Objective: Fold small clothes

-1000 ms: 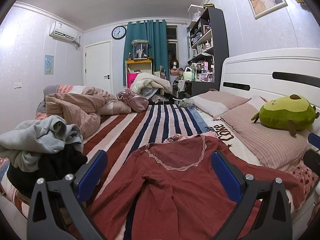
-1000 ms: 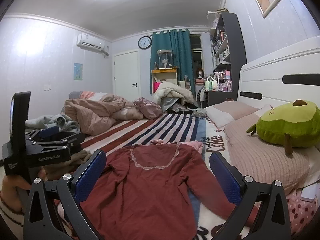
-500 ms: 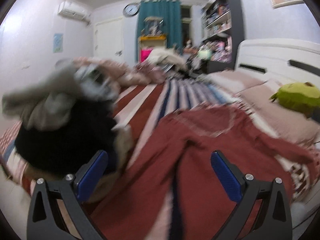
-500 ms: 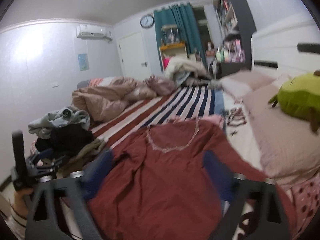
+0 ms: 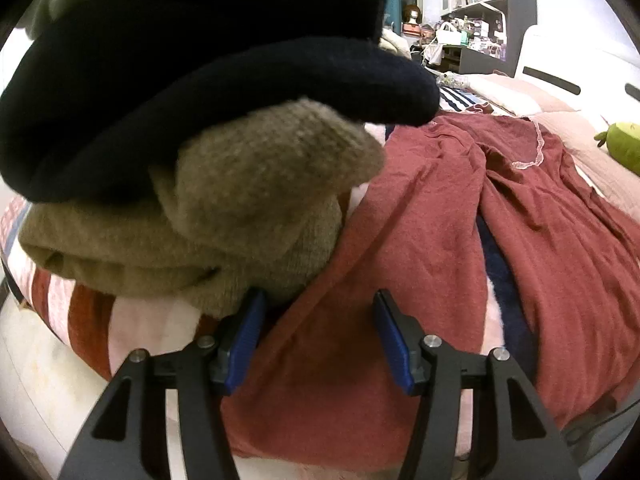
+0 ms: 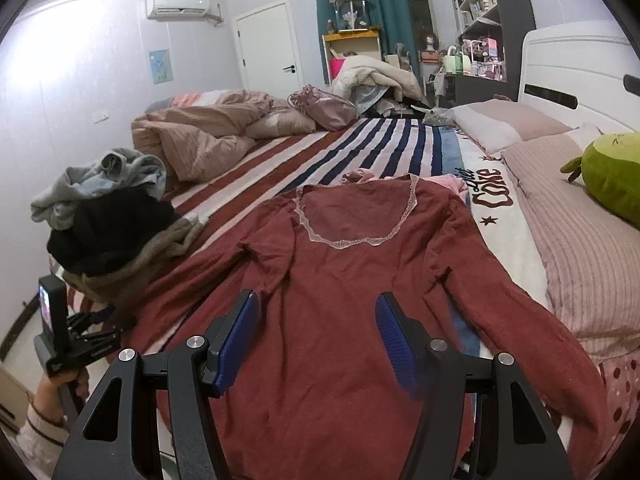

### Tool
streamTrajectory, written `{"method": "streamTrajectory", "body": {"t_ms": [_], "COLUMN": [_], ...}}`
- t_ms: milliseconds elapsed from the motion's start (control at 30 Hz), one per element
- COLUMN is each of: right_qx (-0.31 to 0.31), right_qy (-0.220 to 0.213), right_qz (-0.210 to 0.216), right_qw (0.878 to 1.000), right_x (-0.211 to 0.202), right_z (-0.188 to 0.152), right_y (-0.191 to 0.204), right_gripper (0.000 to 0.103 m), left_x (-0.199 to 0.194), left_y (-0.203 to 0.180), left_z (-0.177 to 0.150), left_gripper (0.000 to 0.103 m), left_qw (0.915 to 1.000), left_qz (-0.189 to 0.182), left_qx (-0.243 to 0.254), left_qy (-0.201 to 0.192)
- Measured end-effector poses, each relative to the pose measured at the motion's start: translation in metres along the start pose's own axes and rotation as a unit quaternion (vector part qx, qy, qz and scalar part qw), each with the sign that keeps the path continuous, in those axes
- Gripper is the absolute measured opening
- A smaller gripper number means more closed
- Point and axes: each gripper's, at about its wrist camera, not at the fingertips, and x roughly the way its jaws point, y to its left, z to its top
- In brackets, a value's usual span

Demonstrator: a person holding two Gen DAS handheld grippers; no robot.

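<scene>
My left gripper (image 5: 318,334) has its jaws half apart; they have just been closing and pinch nothing yet. The red top (image 5: 404,240) lies flat between them and under them. A brown sweater (image 5: 224,208) touches the left one, with a black sweater (image 5: 168,80) piled on top.

My right gripper (image 6: 316,330) has its jaws half apart too, just been closing, holding nothing, above the red top's (image 6: 344,280) middle. The top lies spread on the striped bed (image 6: 360,148). A green plush toy (image 6: 612,176) sits far right.
</scene>
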Motion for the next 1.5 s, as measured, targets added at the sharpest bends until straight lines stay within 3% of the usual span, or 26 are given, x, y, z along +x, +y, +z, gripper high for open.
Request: {"method": "streamTrajectory", "body": {"t_ms": [233,367,500,700,1000,1233,1400,1500], "right_qx": [0.007,0.009,0.013,0.011,0.022,0.018,0.018,0.015], "right_qy": [0.006,0.005,0.002,-0.002,-0.021,-0.033,-0.049,-0.052], "right_qz": [0.001,0.001,0.004,0.006,0.02,0.022,0.022,0.015], "right_qw": [1.0,1.0,1.0,1.0,0.999,0.999,0.998,0.998], "right_x": [0.004,0.003,0.001,-0.002,-0.016,-0.026,-0.034,-0.037], "right_z": [0.001,0.001,0.001,0.002,0.003,-0.001,0.0,-0.002], "right_y": [-0.002,-0.003,-0.006,-0.005,-0.008,-0.013,-0.018,-0.022], "right_gripper": [0.057,0.057,0.057,0.057,0.058,0.058,0.059,0.059], "left_x": [0.001,0.0,-0.007,-0.016,-0.058,-0.072,-0.063,-0.057], "left_y": [-0.01,-0.018,-0.015,-0.017,-0.056,-0.112,-0.163,-0.191], "left_z": [-0.002,-0.004,-0.012,-0.008,0.03,0.061,0.073,0.072], "left_gripper": [0.047,0.023,0.006,0.004,0.003,0.003,0.003,0.003], "left_qw": [0.9998,0.9995,0.999,0.998,0.9902,0.9732,0.9577,0.9527], "left_qz": [0.01,-0.021,-0.042,-0.059,-0.1,-0.183,-0.251,-0.265], "left_qx": [0.018,0.02,0.015,0.016,0.052,0.083,0.098,0.117], "left_qy": [0.0,0.011,0.002,-0.013,-0.082,-0.112,-0.101,-0.092]}}
